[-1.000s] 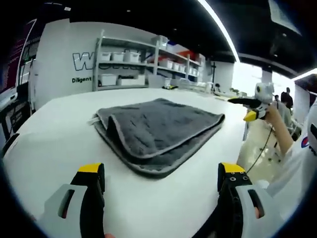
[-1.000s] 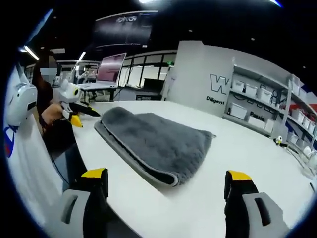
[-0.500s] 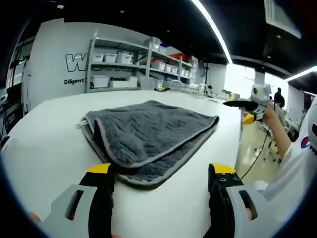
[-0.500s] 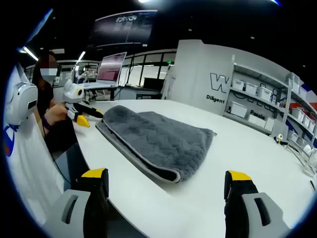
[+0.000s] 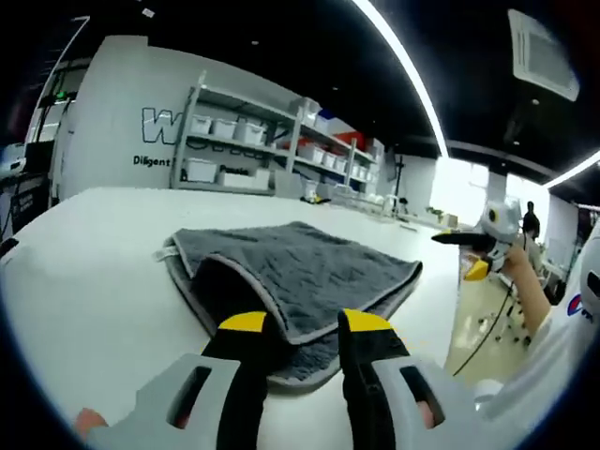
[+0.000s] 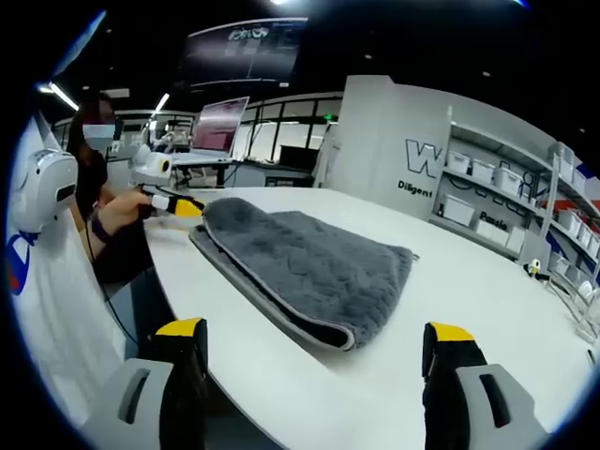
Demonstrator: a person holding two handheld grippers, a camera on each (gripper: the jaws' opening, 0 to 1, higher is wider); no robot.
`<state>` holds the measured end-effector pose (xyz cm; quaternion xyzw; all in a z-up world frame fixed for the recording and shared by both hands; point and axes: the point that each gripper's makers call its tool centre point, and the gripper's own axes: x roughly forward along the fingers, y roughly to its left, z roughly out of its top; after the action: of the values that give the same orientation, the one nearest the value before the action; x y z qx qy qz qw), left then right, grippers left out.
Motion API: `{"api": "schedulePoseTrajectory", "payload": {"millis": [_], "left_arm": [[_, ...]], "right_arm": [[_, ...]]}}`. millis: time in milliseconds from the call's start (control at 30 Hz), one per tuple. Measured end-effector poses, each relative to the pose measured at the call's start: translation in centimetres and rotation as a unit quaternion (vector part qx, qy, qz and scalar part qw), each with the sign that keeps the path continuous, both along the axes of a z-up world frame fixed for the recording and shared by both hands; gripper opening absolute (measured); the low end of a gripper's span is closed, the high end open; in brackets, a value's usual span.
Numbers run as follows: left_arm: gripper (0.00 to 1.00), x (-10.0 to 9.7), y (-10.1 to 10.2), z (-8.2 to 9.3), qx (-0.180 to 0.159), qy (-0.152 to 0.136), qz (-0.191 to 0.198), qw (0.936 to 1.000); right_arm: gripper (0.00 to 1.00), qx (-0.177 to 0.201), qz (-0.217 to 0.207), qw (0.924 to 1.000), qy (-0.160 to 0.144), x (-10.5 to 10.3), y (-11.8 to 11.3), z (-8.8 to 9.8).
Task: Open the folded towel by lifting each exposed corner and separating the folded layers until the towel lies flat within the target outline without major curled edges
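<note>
The left gripper (image 5: pixel 298 328) has its jaws drawn close over the near corner of the grey towel (image 5: pixel 295 272), though whether they pinch the cloth I cannot tell. The right gripper (image 6: pixel 316 339) hangs spread wide, short of the towel (image 6: pixel 309 267). The towel lies folded on the white table (image 5: pixel 84 272), edges piped pale

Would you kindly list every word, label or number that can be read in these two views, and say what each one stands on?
"W": large outlined letter on the white wall, the rest hidden by the shelving.
"Diligent": small dark word beneath it on the same wall, seen in both views.
Further small words along that line, behind the shelves: too blurred to read.
Screen at the back in the right gripper view: too small to read.
Red and blue mark on the person's white sleeve: unreadable.
</note>
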<state>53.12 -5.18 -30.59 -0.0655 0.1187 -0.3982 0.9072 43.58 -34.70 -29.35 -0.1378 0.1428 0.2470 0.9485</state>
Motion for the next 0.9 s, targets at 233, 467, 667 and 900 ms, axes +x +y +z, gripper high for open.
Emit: {"api": "schedulePoseTrajectory", "payload": {"millis": [233, 467, 667, 900], "left_arm": [[0.03, 0.4, -0.5, 0.2, -0.012, 0.0, -0.001, 0.9999], [0.03, 0.2, -0.9, 1.7, -0.05, 0.008, -0.012, 0.9987], [0.03, -0.2, -2.1, 3.5, -0.058, -0.005, -0.027, 0.998], [0.02, -0.2, -3.8, 5.2, -0.054, -0.021, -0.047, 0.9972]], "right_arm": [[0.95, -0.01, 0.015, 0.9998, 0.0, -0.2, 1.5, -0.1], [0.93, -0.019, 0.032, 0.9993, -0.001, -0.3, 3.0, -0.2], [0.93, -0.024, 0.032, 0.9992, -0.008, -0.5, 3.8, -0.1], [0.93, -0.028, 0.033, 0.999, -0.013, -1.0, 4.5, -0.2]]}}
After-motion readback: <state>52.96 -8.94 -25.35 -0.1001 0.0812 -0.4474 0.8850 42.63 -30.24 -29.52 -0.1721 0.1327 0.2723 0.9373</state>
